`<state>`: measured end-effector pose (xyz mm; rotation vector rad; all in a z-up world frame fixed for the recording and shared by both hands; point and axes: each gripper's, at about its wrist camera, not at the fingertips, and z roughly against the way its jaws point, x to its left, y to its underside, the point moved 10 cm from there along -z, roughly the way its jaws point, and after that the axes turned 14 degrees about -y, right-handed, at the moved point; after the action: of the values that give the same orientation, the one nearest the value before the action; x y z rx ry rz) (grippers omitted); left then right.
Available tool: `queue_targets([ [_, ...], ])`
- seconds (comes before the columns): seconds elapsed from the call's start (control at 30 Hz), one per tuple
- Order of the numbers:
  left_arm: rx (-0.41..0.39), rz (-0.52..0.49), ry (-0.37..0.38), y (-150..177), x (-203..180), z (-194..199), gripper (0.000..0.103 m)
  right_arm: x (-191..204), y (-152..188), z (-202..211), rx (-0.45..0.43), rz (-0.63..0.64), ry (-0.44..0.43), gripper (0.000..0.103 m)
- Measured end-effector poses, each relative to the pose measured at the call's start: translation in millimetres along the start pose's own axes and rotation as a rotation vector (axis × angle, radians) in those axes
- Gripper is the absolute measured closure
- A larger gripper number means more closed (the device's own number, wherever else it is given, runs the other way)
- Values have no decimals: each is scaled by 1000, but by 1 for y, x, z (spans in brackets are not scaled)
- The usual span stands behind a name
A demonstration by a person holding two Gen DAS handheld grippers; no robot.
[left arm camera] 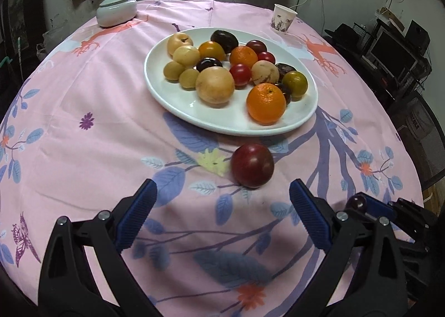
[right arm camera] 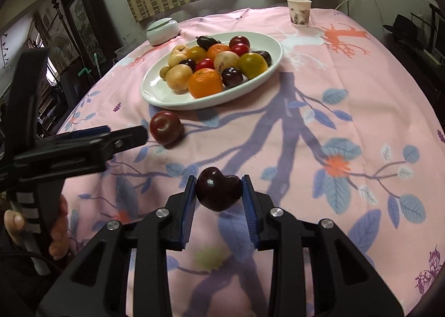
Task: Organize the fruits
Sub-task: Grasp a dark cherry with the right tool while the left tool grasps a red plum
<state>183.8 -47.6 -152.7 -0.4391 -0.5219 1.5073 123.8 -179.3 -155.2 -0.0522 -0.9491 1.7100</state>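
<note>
While the pink floral tablecloth (left arm camera: 83, 89) lies smooth over the round table, we see its print of blue leaves and purple branches running under everything. Our right gripper (right arm camera: 218, 192) pinches a dark, glossy cherry-red fruit (right arm camera: 218, 192), heart-shaped with a dimple on top, between its ribbed blue pads (right arm camera: 248, 200); the pads press on both its sides and hold it above the cloth. Our left gripper (left arm camera: 222, 205) stands spread wide with nothing between its fingers, its blue ridged pads (left arm camera: 139, 211) well apart. Just ahead of it a round, shiny red plum (left arm camera: 252, 165) rests on the cloth, near the front rim of the plate and apart from the fingers. From the right wrist view the left gripper's black tip (right arm camera: 130, 136) sits just beside that same plum (right arm camera: 166, 128); whether they touch we cannot tell.

A white oval ceramic plate (left arm camera: 178, 100) holds the heap of fruit: two pebbly-skinned oranges (left arm camera: 266, 104), pale yellow round fruits (left arm camera: 214, 84), small red tomatoes (left arm camera: 240, 74), dark purple plums (left arm camera: 209, 64) and a green-yellow citrus (left arm camera: 294, 84).

Farther back, a squat white lidded ceramic jar (left arm camera: 116, 9) and a printed paper cup (left arm camera: 283, 19) stand upright on the cloth, well apart.
</note>
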Motion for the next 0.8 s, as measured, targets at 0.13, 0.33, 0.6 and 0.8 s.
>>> queue_targets([
  [0.13,34,15,-7,-2,-12,-20,6,-1,4,2,6,10,-12,70],
  [0.33,40,13,-40,-6,-16,-37,27,2,5,0,10,19,-40,70],
  [0.6,3,-37,-13,-6,-28,-30,63,3,7,-3,17,8,-49,70],
  [0.8,9,-23,16,0,-22,-22,63,9,6,-7,26,14,-44,70],
])
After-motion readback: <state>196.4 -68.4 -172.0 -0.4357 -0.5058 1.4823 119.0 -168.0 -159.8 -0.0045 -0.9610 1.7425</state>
